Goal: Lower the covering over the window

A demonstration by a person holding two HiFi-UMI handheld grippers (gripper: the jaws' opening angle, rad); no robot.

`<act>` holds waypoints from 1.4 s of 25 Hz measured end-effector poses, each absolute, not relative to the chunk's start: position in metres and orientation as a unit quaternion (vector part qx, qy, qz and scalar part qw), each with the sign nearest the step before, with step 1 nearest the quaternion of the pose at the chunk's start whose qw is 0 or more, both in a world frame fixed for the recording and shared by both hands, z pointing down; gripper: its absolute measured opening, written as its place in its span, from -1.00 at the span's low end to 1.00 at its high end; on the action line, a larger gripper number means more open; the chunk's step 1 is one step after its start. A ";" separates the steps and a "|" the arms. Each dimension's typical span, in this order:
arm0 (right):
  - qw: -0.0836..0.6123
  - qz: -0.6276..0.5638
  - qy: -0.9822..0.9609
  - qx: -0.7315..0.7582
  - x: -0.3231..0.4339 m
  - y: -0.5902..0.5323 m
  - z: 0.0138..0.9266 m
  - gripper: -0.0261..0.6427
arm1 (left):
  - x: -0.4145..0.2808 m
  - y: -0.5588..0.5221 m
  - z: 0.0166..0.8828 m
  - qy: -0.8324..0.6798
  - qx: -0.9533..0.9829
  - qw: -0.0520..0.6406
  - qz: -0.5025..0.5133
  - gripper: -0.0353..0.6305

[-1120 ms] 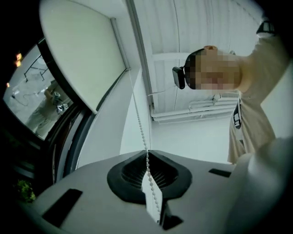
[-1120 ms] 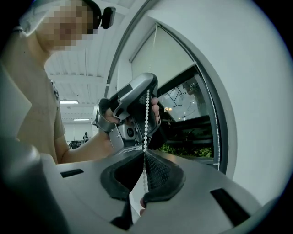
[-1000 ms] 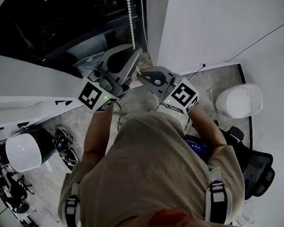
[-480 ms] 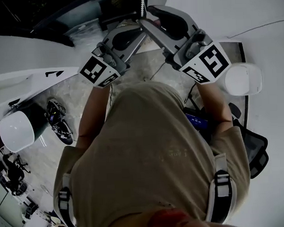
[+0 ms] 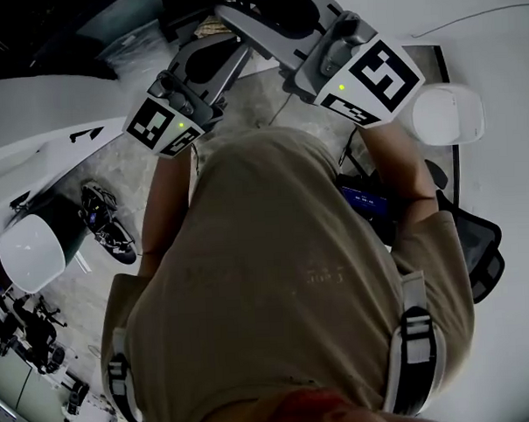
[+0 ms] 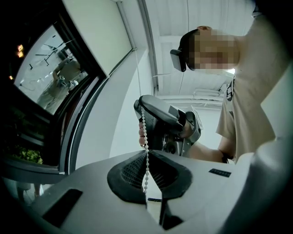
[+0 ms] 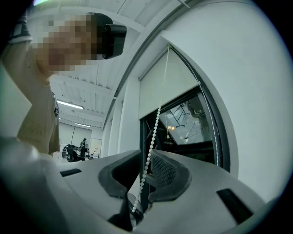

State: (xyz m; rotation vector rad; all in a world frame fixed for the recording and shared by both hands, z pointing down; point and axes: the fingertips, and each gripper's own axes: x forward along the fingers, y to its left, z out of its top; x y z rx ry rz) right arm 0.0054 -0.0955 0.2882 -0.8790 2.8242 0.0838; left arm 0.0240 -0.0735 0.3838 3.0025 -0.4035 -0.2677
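The left gripper (image 6: 146, 155) has its jaws pressed together on the chain (image 6: 145, 137), which comes down between the dark pads. Its lower end is lost in the cleft behind them.

The right gripper (image 7: 146, 155) sits higher on the same chain. Its jaws have just been closing and stand a narrow gap apart. The beads hang through that gap and lie close against the right-hand pad, but are not pinched. Below the tips the chain runs into shadow, so where it ends cannot be made out.

The blind (image 7: 167, 77) covers only the upper part of the window (image 7: 190, 119). Its bottom edge stands well above the sill, and the dark glass below it is bare. Above the beads only a thin line shows against the pale blind, and its top is hard to follow.

In the head view the blind is out of frame, and the chain is no more than a sliver at the top edge. The right gripper's tips are cut off there, and it lies across the left gripper's tips. The person's torso (image 5: 285, 283) fills the lower part and hides the floor below the grippers.
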 end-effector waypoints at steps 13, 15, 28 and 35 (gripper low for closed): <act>0.135 -0.009 0.943 -0.303 0.013 -0.099 0.278 -0.66 | 0.029 -0.064 0.380 -0.123 0.988 0.047 -0.075 -0.82; 0.136 0.000 0.942 -0.308 0.014 -0.099 0.277 -0.66 | 0.027 -0.063 0.379 -0.127 0.988 0.046 -0.076 -0.82; 0.149 -0.009 0.937 -0.315 0.016 -0.106 0.271 -0.87 | 0.026 -0.066 0.382 -0.102 0.990 0.080 -0.059 -0.82; 0.122 -0.028 0.935 -0.332 0.023 -0.138 0.307 -0.88 | -0.022 -0.114 0.358 -0.171 0.975 0.075 -0.119 -0.61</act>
